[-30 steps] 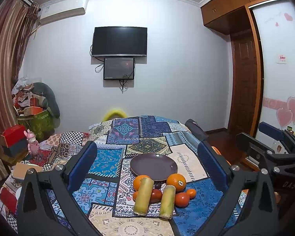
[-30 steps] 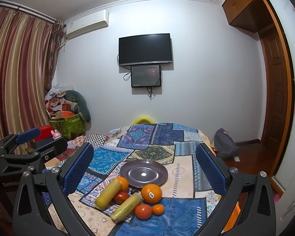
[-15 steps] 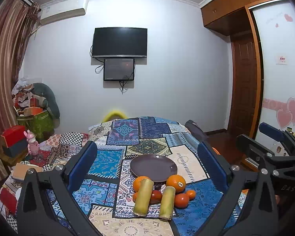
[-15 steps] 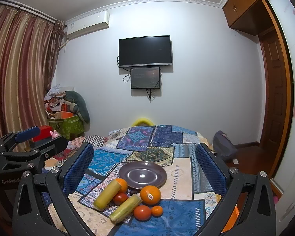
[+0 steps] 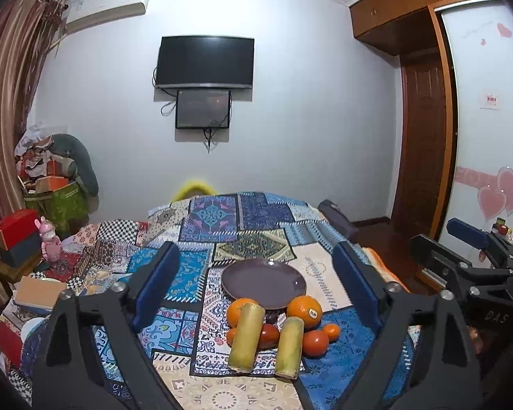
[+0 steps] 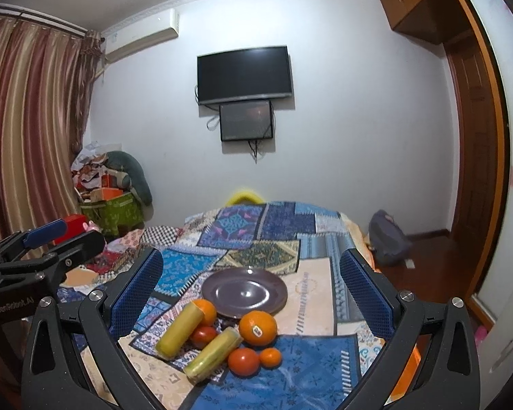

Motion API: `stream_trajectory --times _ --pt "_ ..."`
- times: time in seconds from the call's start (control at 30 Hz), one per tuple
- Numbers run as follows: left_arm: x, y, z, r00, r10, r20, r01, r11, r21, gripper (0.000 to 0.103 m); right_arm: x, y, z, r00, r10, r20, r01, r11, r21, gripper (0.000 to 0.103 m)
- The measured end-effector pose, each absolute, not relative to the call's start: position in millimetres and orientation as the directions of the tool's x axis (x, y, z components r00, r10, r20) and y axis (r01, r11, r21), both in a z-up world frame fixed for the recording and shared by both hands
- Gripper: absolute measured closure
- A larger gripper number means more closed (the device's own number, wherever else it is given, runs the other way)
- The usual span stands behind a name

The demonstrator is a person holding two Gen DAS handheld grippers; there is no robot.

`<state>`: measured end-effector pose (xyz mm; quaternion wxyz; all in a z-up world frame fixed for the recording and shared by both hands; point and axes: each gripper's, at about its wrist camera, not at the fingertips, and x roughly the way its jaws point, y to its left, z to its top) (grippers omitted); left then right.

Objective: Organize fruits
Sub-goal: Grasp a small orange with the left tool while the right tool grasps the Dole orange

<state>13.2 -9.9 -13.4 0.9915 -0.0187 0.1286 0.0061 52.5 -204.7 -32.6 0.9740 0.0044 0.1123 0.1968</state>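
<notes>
An empty dark purple plate lies on the patchwork-covered table. In front of it lies a cluster of fruit: a stickered orange, a second orange, two yellow-green cane pieces, tomatoes and a small mandarin. My left gripper is open and empty above the cluster. My right gripper is open and empty, to the right of the left one.
The patchwork cloth covers the table back to a yellow chair. Boxes and a pink toy sit at left. A backpack lies on the floor at right, near a wooden door.
Both views have drifted very slightly; the fruit and plate have not moved and both grippers stay open.
</notes>
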Motion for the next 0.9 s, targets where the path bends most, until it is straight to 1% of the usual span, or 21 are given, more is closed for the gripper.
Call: stream_trajectory --times 0.07,0.2,0.27,0.33,0.47,0.53,0.57,0.67,0.9 --pt "20.7 -8.3 -18.9 0.96 -0.002 -0.281 -0.009 0.999 -0.04 0.022 58.4 -205.8 -37.7 0.891 0.387 -0.239 -0.384 0.921 0.059 0.0" --pt "36.8 -2.3 -30.6 0.943 -0.009 -0.333 -0.007 0.999 -0.047 0.029 70.9 -205.0 -50.7 0.875 0.388 -0.288 -0.392 0.919 0.048 0.005" --pt "47.4 0.4 -38.4 0.933 -0.006 -0.361 -0.01 0.999 -0.045 0.03 77.4 -204.2 -56.7 0.867 0.387 -0.313 -0.392 0.918 0.049 0.007" --pt "57.3 3.5 -46.1 0.921 -0.009 -0.39 -0.008 0.999 -0.042 0.03 85.5 -203.6 -63.2 0.854 0.389 -0.345 -0.396 0.917 0.053 0.012" --pt "77.2 9.2 -60.4 0.898 -0.005 -0.439 -0.011 0.999 -0.033 0.03 104.1 -202.6 -75.9 0.822 0.395 -0.41 -0.402 0.913 0.073 0.02" --pt "89.2 12.0 -67.8 0.884 -0.011 -0.467 -0.007 0.999 -0.037 0.03 115.1 -200.9 -82.9 0.794 0.409 -0.449 -0.417 0.905 0.088 0.029" --pt "95.6 14.0 -71.7 0.876 -0.018 -0.482 -0.002 0.999 -0.041 0.03 119.3 -200.7 -86.4 0.785 0.412 -0.463 -0.419 0.903 0.093 0.03" --pt "115.6 18.3 -82.3 0.849 -0.024 -0.527 0.002 0.999 -0.042 0.03 131.4 -198.5 -95.1 0.762 0.413 -0.499 -0.421 0.901 0.104 0.031" --pt "159.4 29.5 -101.3 0.8 -0.026 -0.6 0.01 1.0 -0.03 0.03 155.1 -191.7 -109.4 0.732 0.406 -0.547 -0.422 0.901 0.104 0.031"
